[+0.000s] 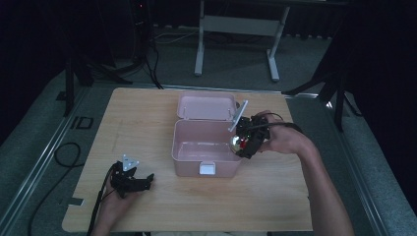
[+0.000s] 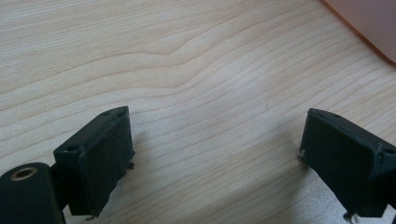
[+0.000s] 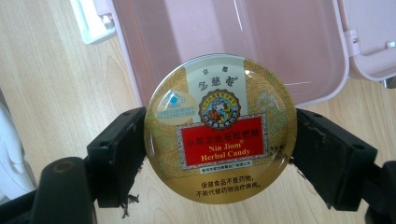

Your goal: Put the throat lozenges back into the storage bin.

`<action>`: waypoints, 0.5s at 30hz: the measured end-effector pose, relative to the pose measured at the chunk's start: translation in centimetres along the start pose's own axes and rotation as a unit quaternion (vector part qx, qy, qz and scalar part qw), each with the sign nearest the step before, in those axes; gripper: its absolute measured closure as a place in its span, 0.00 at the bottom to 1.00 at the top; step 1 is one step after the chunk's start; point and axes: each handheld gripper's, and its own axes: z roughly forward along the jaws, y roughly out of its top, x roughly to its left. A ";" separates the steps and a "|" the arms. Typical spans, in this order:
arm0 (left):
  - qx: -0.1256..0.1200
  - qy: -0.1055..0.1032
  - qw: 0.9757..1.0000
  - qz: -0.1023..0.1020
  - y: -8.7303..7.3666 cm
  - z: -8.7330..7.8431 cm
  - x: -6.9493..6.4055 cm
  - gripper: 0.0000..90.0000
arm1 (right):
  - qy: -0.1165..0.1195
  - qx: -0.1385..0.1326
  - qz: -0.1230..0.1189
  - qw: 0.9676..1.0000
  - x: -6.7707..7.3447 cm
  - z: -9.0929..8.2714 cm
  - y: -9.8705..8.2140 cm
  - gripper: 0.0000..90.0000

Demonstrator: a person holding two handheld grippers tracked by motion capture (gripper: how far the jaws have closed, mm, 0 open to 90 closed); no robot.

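Note:
A round gold candy tin (image 3: 220,128) with a red label is clamped between the two black jaws of my right gripper (image 3: 219,154). In the high view that right gripper (image 1: 244,142) holds the tin (image 1: 237,142) over the right rim of an open pink box (image 1: 184,157), whose lid (image 1: 206,106) lies flipped back. The box interior (image 3: 224,42) looks bare. My left gripper (image 1: 132,181) rests on the table near the front left, and in the left gripper view it (image 2: 215,158) stands open over bare wood.
The wooden table (image 1: 147,113) has free surface left of and behind the box. A white latch (image 1: 207,169) sits on the box's front wall. A pink box corner (image 2: 369,25) shows at the upper right of the left gripper view. Cables and stands lie on the floor beyond.

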 end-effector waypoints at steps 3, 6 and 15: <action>0.000 0.000 1.000 0.000 0.0 0.0 0.0 0.11 | 0.001 0.000 -0.001 1.000 0.0 0.1 0.1 0.23; 0.000 0.000 1.000 0.000 0.0 0.0 0.0 0.11 | 0.004 0.002 -0.003 1.000 -0.1 0.2 0.4 0.23; 0.000 0.000 1.000 0.000 0.0 0.0 0.0 0.11 | 0.008 0.005 -0.006 1.000 -0.1 0.5 1.1 0.23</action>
